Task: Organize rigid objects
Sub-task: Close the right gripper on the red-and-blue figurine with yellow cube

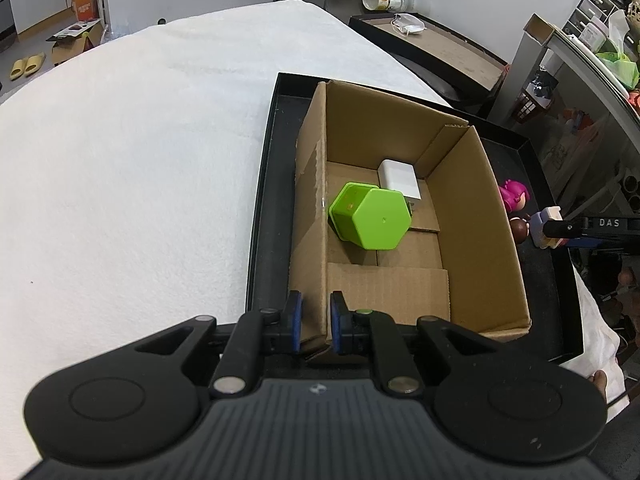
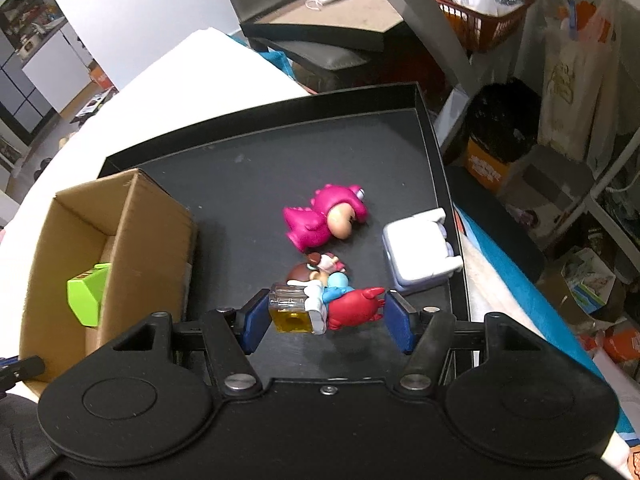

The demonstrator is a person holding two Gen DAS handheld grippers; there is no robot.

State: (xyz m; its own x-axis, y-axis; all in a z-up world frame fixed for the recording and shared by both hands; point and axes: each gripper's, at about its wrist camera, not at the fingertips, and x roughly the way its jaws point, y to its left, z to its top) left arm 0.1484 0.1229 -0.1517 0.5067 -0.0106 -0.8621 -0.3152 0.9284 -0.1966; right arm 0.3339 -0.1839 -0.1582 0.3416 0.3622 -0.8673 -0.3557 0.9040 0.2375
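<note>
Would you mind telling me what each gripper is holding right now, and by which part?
The left gripper clamps the near wall of the cardboard box. The right gripper is open around the toy figure lying on the black tray, gripping nothing yet.

A white cloth [image 1: 120, 152] is covering the table, and a pair of yellow slippers [image 1: 27, 65] is lying on the floor beyond it, near an open cardboard carton [image 1: 76, 40]. On the dark side table [image 1: 436, 46] a paper cup [image 1: 376, 0] is lying on its side beside a white face mask [image 1: 409, 24]. A red plastic basket [image 2: 480, 8] is holding papers, and an orange box [image 2: 486, 170] is sitting below a black bag [image 2: 502, 120].
</note>
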